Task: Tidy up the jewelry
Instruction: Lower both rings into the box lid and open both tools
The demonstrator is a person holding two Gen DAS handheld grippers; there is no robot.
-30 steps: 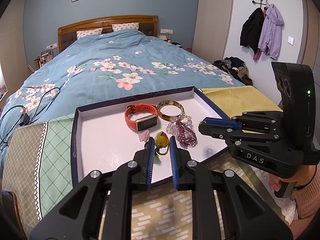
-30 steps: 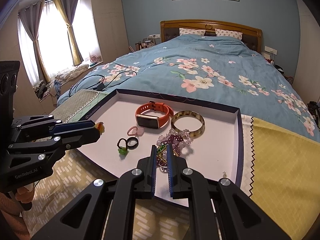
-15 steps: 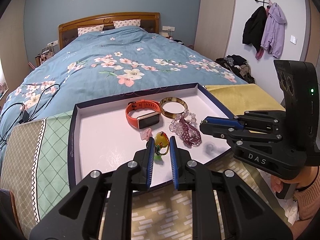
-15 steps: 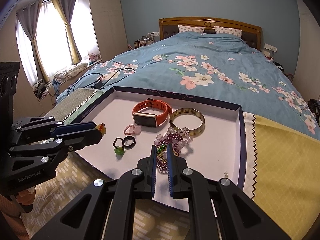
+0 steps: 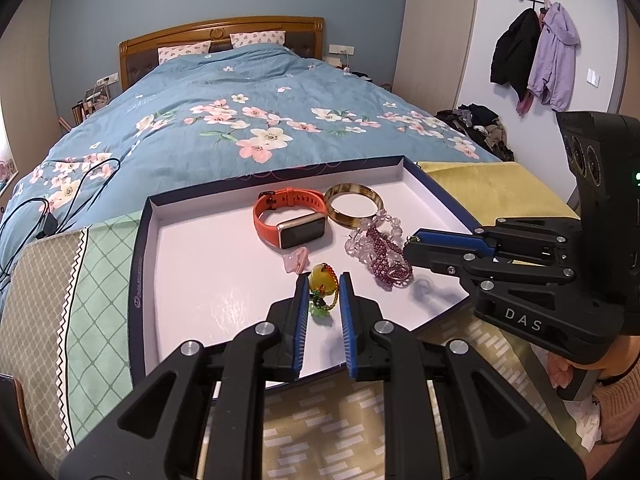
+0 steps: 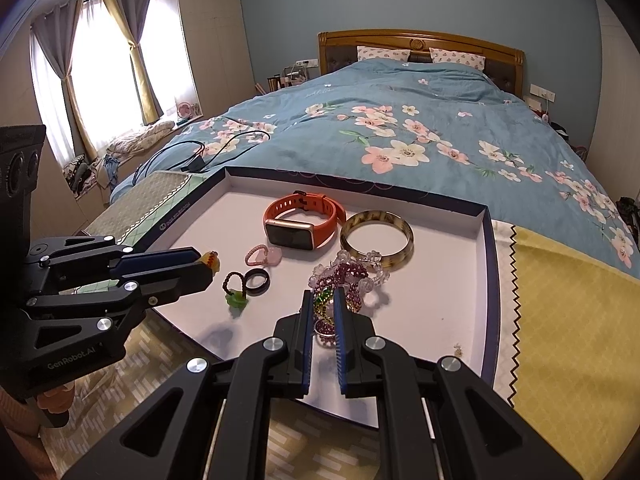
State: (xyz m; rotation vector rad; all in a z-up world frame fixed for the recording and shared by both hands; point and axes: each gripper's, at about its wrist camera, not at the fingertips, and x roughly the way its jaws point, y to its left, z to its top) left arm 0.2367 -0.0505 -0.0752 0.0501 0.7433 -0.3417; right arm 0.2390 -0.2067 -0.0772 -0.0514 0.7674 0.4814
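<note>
Inside white tray [image 5: 208,264], scattered jewelry [image 5: 376,246]

A bed with a floral blue duvet [image 5: 248,120], jackets [image 5: 536,52] on wall hooks, curtained window [image 6: 104,64].

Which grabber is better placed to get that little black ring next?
Probably the left gripper: its tips sit just beside the black ring, though shut on a yellow bead. The right gripper is shut on the purple beads, farther off.
</note>
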